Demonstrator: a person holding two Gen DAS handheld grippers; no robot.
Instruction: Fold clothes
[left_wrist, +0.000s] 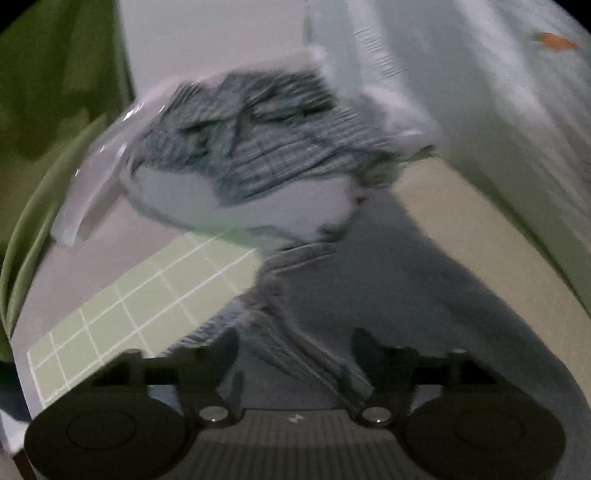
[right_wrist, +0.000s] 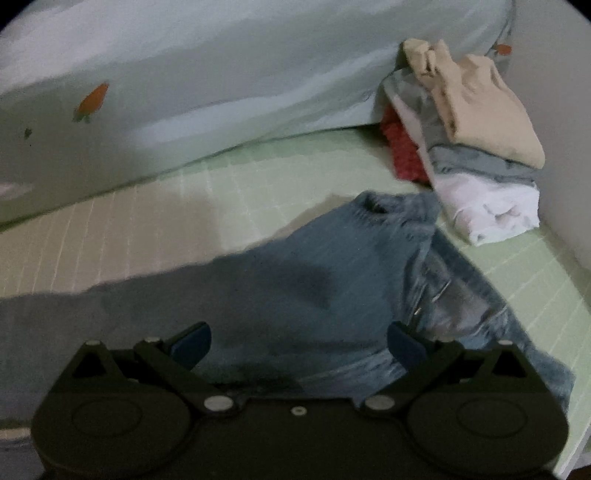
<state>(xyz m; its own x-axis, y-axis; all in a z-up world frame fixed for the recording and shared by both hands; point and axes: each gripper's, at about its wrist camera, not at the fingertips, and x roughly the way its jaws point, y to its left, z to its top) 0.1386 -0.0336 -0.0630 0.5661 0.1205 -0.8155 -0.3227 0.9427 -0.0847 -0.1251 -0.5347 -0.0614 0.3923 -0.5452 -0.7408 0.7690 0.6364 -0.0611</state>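
Left wrist view, left to right:
- Green curtain (left_wrist: 55, 74), far left edge, hanging, blurred.
- Pale green bed sheet (left_wrist: 147, 295) with white grid lines, lower left and again at right.
- Clear plastic bag (left_wrist: 110, 155), centre, holding striped grey-blue fabric (left_wrist: 258, 140); heavily motion-blurred, contents not identifiable further.
- Left hand-held gripper (left_wrist: 295, 347), bottom centre, fingers (left_wrist: 225, 343) spread apart, open; folds of the blue-grey garment (left_wrist: 388, 277) lying between and beyond them. Contact between fingers and cloth not determinable.
- Pale quilt (left_wrist: 498, 92) with an orange printed motif, upper right.

Right wrist view, left to right:
- Pale quilt (right_wrist: 221, 74), bunched along the back of the bed, orange carrot-like print at left.
- Grid-lined bed sheet (right_wrist: 110, 236), beneath and in front of the quilt.
- Right hand-held gripper (right_wrist: 299, 343), bottom centre, blue-padded fingers (right_wrist: 192, 343) wide apart, open, holding nothing; positioned over the garment.
- Blue-grey garment (right_wrist: 314, 266), spread on the bed sheet, centre to right, neck opening toward the far end, right side rumpled with a shiny patch.
- Stack of folded clothes (right_wrist: 472, 147), far right against the wall, just beyond the garment: beige piece on top, grey beneath, white at the bottom, a red knitted item at the left side of the stack.
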